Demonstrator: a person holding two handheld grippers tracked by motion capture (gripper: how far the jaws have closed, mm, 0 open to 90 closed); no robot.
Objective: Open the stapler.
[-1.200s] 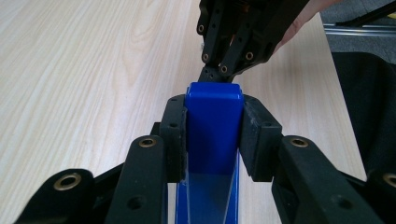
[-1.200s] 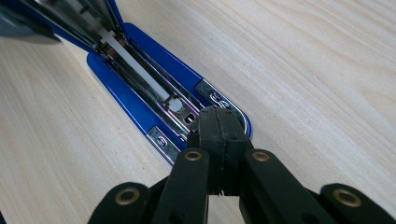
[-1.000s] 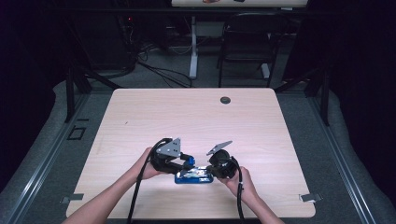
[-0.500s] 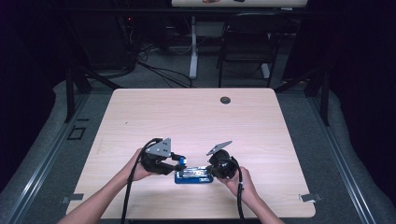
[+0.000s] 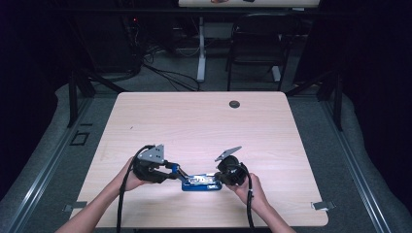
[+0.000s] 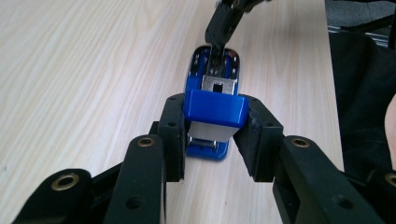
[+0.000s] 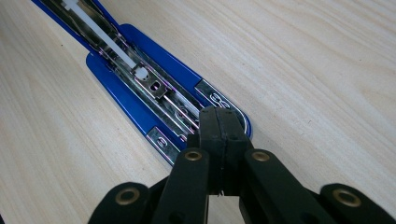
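Clamping the stapler's blue top (image 6: 215, 108), the left gripper (image 6: 212, 135) grips it.

Worktop (image 5: 204, 126): pale wood-grain, smooth, matt sheen. Stapler (image 6: 212, 100) near front edge: glossy blue plastic shell and base; inner channel bright polished metal, mirror-like; thin white plastic rod along it. Left tongs (image 6: 212, 135): matt black plastic, brass-looking rivets; pads dull, slightly rough. Right tongs (image 7: 219, 123): same matt black, brass rivets. Round dark matt insert (image 5: 234, 104) near worktop's far edge.

Pale wooden table (image 5: 194, 121); blue stapler (image 5: 201, 182) near its front edge
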